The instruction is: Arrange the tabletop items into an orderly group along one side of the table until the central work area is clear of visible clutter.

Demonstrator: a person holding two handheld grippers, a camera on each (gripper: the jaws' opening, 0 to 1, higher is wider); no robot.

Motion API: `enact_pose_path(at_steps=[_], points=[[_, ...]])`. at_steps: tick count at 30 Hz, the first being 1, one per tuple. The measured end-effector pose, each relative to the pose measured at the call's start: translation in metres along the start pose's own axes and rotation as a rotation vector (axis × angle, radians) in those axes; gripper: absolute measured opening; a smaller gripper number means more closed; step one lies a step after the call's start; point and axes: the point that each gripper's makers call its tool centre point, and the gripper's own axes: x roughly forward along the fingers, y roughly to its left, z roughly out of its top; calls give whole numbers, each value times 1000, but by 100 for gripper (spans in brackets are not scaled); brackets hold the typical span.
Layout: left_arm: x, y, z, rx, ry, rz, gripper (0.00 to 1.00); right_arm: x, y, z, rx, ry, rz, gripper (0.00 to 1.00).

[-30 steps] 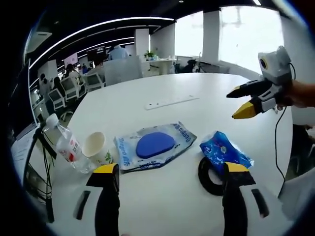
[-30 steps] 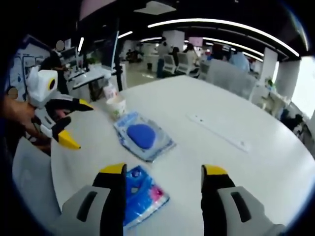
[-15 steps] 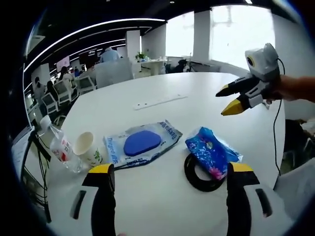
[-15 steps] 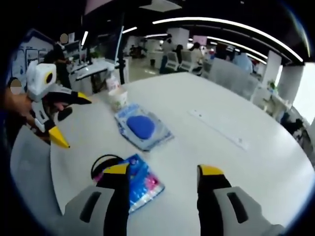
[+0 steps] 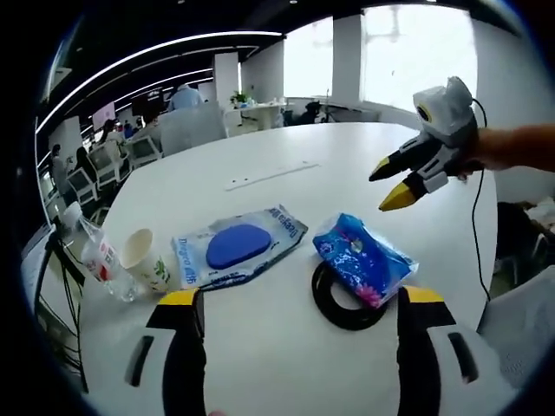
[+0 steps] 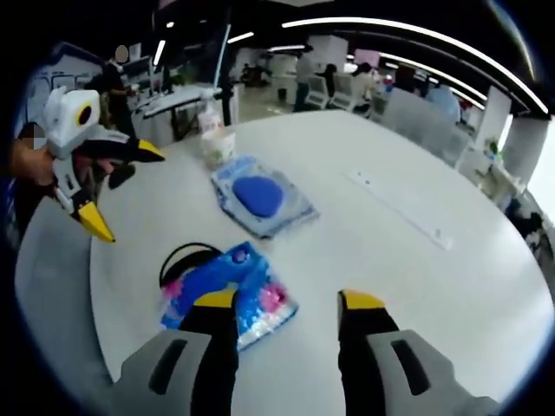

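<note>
- Left gripper view: the left hand-held gripper [image 5: 295, 303] hangs above the near edge of the round white worktop [image 5: 260, 156], its jaws wide apart and holding nothing.
- The blue tissue pack [image 5: 362, 259] lies just ahead and toward the right jaw, resting on top of the black tape ring [image 5: 340, 303]; its long axis runs from near right to far left.
- Ahead, toward the left jaw, lies the clear pouch with a blue pad [image 5: 238, 250], flat, with its long side running across the view. Left of it stands the paper cup [image 5: 144, 259], and at the far left edge the plastic bottle [image 5: 97, 257] leans.
- The right hand-held gripper [image 5: 388, 184] comes in from the right, held by a bare hand; its jaws are open and point toward the tissue pack, above it and apart from it.
- A long white strip [image 5: 270, 175] lies farther off on the worktop, well apart from the rest.
- Right gripper view: the right hand-held gripper [image 6: 286, 302] has its jaws apart and empty, with the tissue pack [image 6: 232, 290] just in front of the left jaw, part of it behind that jaw's tip. I judge this gripper the nearer to the pack.
- The tape ring [image 6: 184, 263] peeks out from under the pack on the left side, so a grasp on the pack may drag the ring.
- Beyond lie the pouch [image 6: 261, 196] and the cup [image 6: 218, 144]. The left hand-held gripper [image 6: 121, 191] hovers open at the left.
</note>
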Motion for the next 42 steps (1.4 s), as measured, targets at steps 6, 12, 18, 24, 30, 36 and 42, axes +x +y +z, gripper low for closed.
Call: enact_pose_path(at_steps=[6,12,18,24,30,36,42], points=[[3,-12,-10,-9,13,-20,89,6,2,-11,-27,25,20,37],[6,-23,-15,1,21,-46,85,11,4,-12,-50,26,43,30],[10,-31,-16,7,13,-61,80,17,3,-14,-68,34,59,25],[12,-41,-18,17,22,-80,77,22,3,-16,-87,41,73,20],[16,-52,-24,45,39,-111,73,28,5,-19,-108,48,98,15],[19,-60,-26,65,49,-132,72,35,5,-18,-120,48,119,15],[21,-62,-27,87,58,-138,72,40,6,-14,-141,41,129,14]])
